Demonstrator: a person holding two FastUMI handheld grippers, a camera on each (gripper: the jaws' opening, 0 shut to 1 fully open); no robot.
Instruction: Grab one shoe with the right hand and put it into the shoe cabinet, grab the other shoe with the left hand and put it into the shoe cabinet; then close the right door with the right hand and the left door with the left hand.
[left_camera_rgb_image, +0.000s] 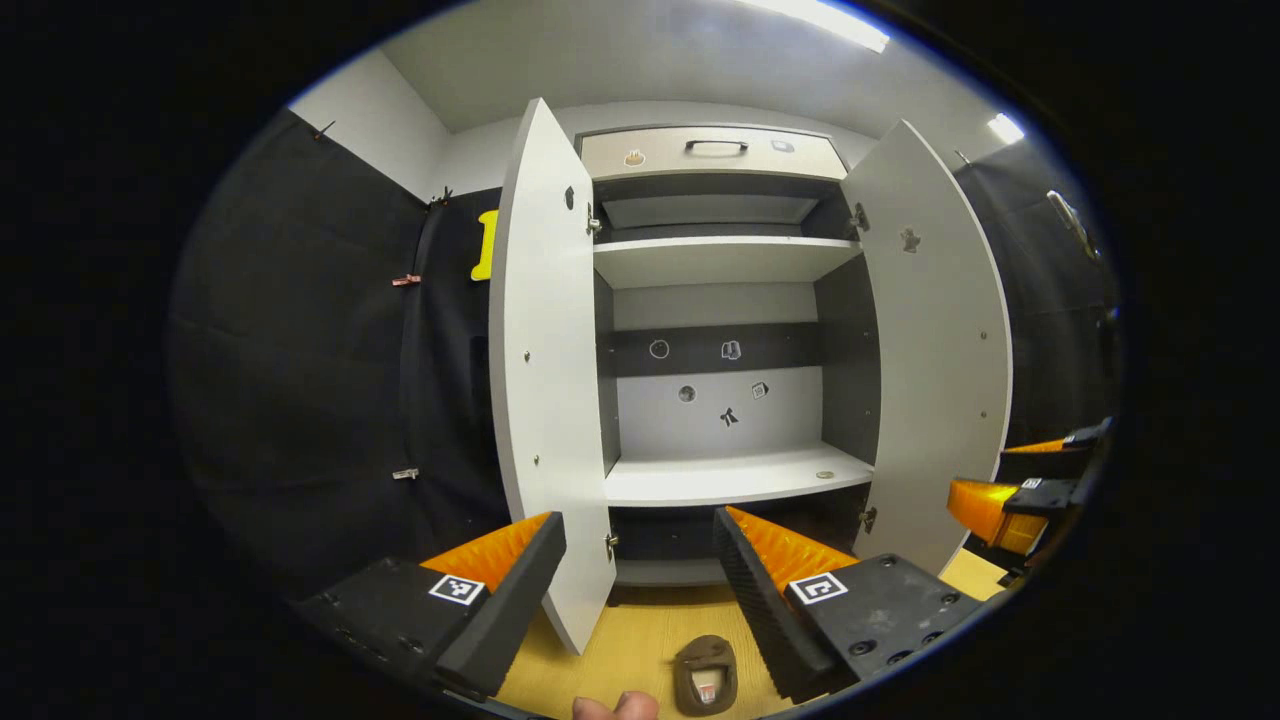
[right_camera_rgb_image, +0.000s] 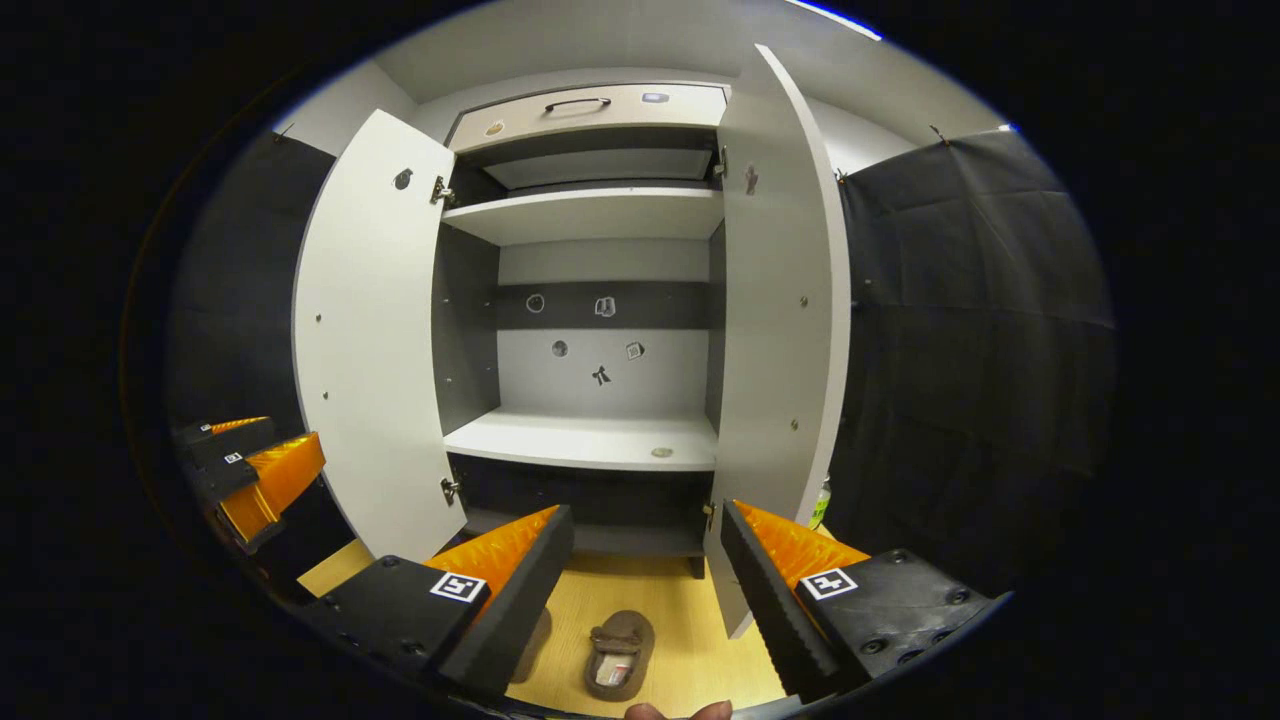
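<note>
A brown shoe is seen on the wooden floor, near the open shoe cabinet. Both doors are swung wide. The right gripper and left gripper are held above the floor, fingers wide, nothing held.

A: From where is the left gripper view taken?

B: From low over the wooden floor, faced straight at the open shoe cabinet, near its left door.

A: And the right gripper view?

B: From a similar low height, set farther right; the right door is seen almost edge-on.

A: What is shared?

B: The cabinet's shelves and both doors are shared, and a brown shoe on the floor is seen in both. Each camera's neighbour gripper is caught at the edge.
</note>
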